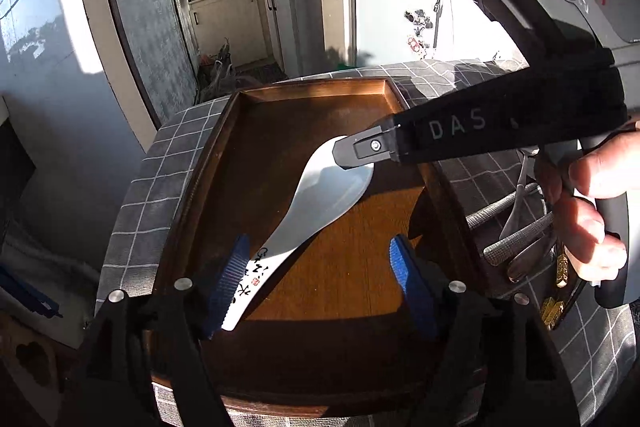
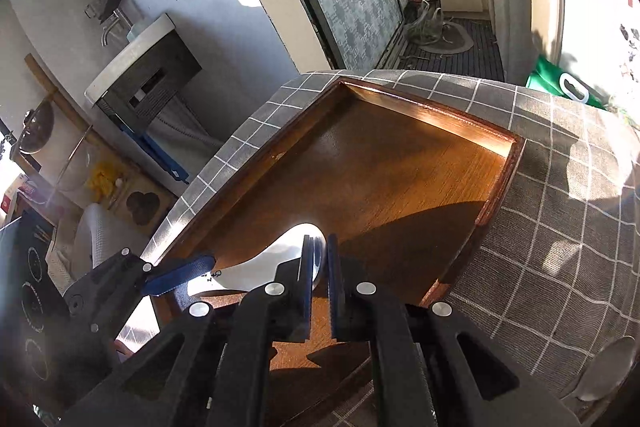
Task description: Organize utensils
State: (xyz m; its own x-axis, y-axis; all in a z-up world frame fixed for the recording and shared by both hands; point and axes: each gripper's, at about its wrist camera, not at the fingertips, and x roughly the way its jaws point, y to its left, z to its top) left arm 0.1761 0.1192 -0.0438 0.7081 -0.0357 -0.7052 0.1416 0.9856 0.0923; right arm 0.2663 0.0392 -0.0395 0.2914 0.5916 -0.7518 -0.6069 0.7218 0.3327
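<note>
Spoon in right gripper, over tray

A tray sits on a cloth-covered table. A large spoon lies over the tray's floor, its bowl toward the far side. The left gripper straddles the spoon's handle, one finger at each side. The right gripper reaches in from the right, its fingers at the spoon's bowl. More utensils lie on the table right of the tray.
</note>
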